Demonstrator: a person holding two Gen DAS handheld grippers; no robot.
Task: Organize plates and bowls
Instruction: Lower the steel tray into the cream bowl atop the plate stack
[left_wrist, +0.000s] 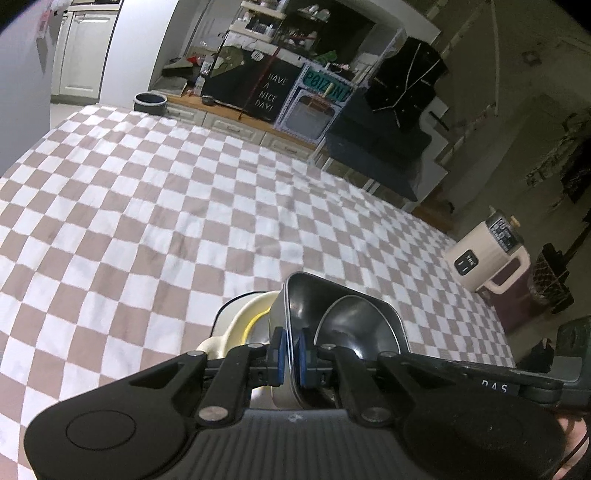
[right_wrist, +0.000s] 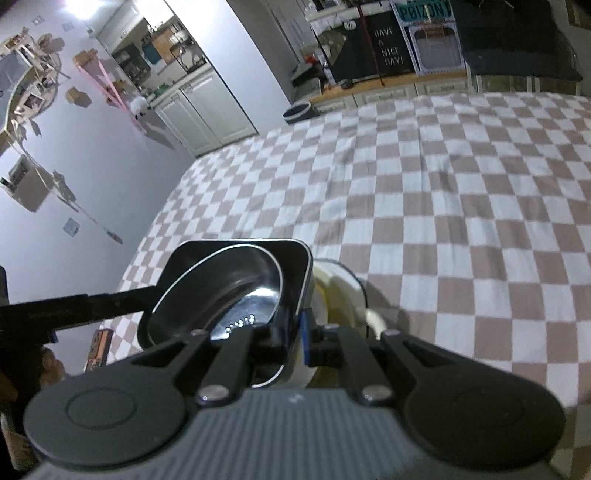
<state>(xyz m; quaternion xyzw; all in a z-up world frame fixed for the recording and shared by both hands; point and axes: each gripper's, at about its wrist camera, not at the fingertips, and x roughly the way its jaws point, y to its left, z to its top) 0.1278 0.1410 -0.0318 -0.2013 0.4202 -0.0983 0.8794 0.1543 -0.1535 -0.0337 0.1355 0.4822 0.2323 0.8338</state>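
A square steel dish (left_wrist: 308, 295) holds a round steel bowl (left_wrist: 354, 325), and both rest on a stack of cream and white dishes (left_wrist: 240, 317). My left gripper (left_wrist: 290, 356) is shut on the square dish's near rim, blue pads on either side of it. In the right wrist view the same square dish (right_wrist: 177, 264), round bowl (right_wrist: 229, 288) and cream dishes (right_wrist: 340, 291) sit low over the checkered cloth. My right gripper (right_wrist: 293, 336) is shut on the opposite rim. The left gripper's black arm (right_wrist: 74, 306) reaches in from the left there.
A brown-and-white checkered cloth (left_wrist: 166, 206) covers the wide surface. A dark round container (left_wrist: 149, 101) stands at its far edge. Beyond are low cabinets with a black sign (left_wrist: 269, 92). A cream appliance (left_wrist: 487, 254) stands off the right side. An orange-black object (right_wrist: 98, 349) lies near the left edge.
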